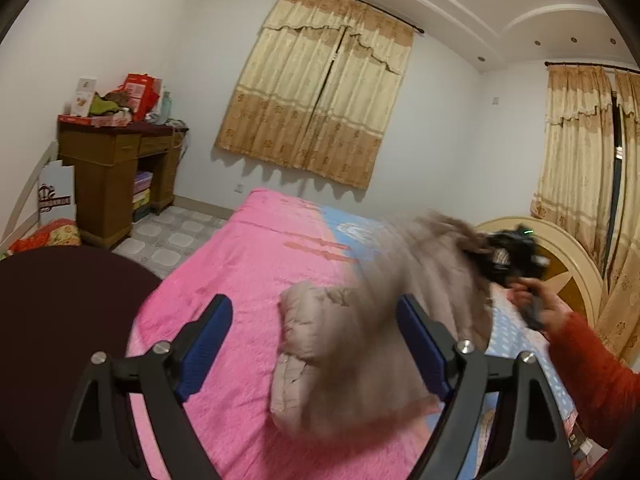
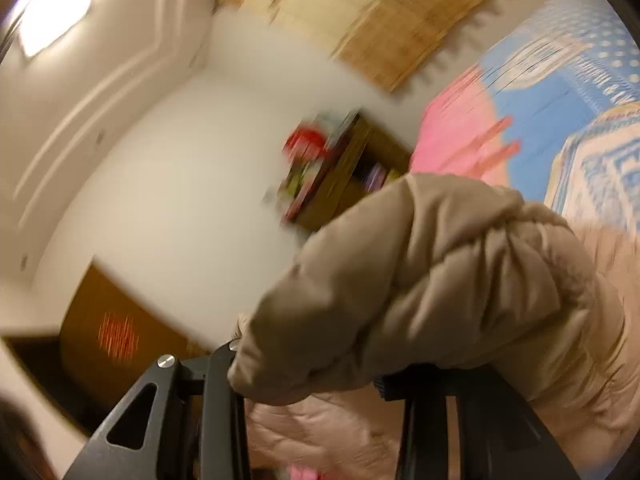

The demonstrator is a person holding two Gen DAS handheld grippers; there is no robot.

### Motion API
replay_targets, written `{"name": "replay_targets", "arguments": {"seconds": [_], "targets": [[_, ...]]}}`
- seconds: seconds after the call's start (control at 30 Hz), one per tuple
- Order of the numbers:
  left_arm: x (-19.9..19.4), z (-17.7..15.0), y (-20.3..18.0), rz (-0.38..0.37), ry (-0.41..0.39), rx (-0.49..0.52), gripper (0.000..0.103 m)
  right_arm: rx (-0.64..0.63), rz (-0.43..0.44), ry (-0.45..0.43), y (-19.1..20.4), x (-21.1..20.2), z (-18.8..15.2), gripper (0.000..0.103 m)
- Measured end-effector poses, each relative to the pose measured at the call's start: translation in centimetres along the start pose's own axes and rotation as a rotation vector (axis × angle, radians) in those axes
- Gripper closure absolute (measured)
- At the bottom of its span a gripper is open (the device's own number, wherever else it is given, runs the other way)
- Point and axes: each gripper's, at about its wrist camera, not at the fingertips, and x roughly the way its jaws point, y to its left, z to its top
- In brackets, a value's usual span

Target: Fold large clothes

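Beige quilted coat (image 1: 352, 344) hangs over the pink bed (image 1: 240, 264), one end lifted toward upper right by the right gripper (image 2: 316, 376), jaws clamped on its padded edge. Long axis runs from that raised end down to the bed. Left gripper (image 1: 316, 340) sits nearer the low end, jaws wide apart, holding nothing.

Setting: home bedroom.
Bed (image 1: 240, 280): pink plush cover, blue patterned sheet (image 1: 516, 328) beside it, rounded headboard (image 1: 560, 248) at one end.
Windows: two — each behind gold patterned curtains (image 1: 320, 88) on dark rods.
Furniture: wooden desk (image 1: 116, 160) against the wall, top piled with red boxes (image 1: 140, 92) and household clutter.
Floor: patterned tiles (image 1: 172, 236).
Ceiling: stepped plaster moulding, recessed spotlights.
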Motion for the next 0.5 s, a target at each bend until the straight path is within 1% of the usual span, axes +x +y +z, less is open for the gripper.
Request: {"name": "replay_targets", "arguments": {"seconds": [0.03,0.1,0.13,0.23,0.27,0.3,0.33,0.37,0.4,0.43,0.5], "targets": [[1.4,0.0,-0.5,-0.004,0.009,-0.001,0.017,0.048,-0.025,-0.036,-2.2,1.0,1.0,0.066],[3.7,-0.3,-1.4,-0.019,0.037,0.007,0.017,0.118,-0.079,-0.077,-6.4,2.1,2.0,0.066],[5.4,-0.4,-2.1,-0.02,0.055,0.014,0.017,0.153,-0.149,-0.086,-9.0,2.4,1.8,0.066],[10.1,-0.7,-3.9,-0.039,0.1,0.027,0.017,0.156,-0.306,-0.093,-13.6,2.4,0.3,0.066],[11.8,-0.7,-4.7,-0.039,0.114,0.034,0.017,0.164,-0.335,-0.112,-14.7,1.9,0.0,0.071],[12.7,-0.6,-5.2,-0.038,0.122,0.036,0.017,0.172,-0.355,-0.13,-15.5,1.3,0.1,0.074],[14.9,-0.6,-6.1,-0.035,0.141,0.037,0.017,0.172,-0.378,-0.157,-16.2,0.6,0.0,0.075],[16.4,-0.7,-6.8,-0.035,0.157,0.035,0.017,0.154,-0.402,-0.161,-16.4,0.0,0.0,0.075],[17.3,-0.6,-7.3,-0.035,0.165,0.033,0.017,0.136,-0.424,-0.15,-16.4,0.3,0.2,0.075],[19.1,-0.4,-7.9,-0.024,0.179,0.03,0.017,0.099,-0.468,-0.115,-16.2,0.8,0.0,0.075],[21.6,0.2,-8.9,0.01,0.188,0.024,0.017,0.056,-0.512,-0.071,-15.8,1.4,-0.3,0.075]]}}
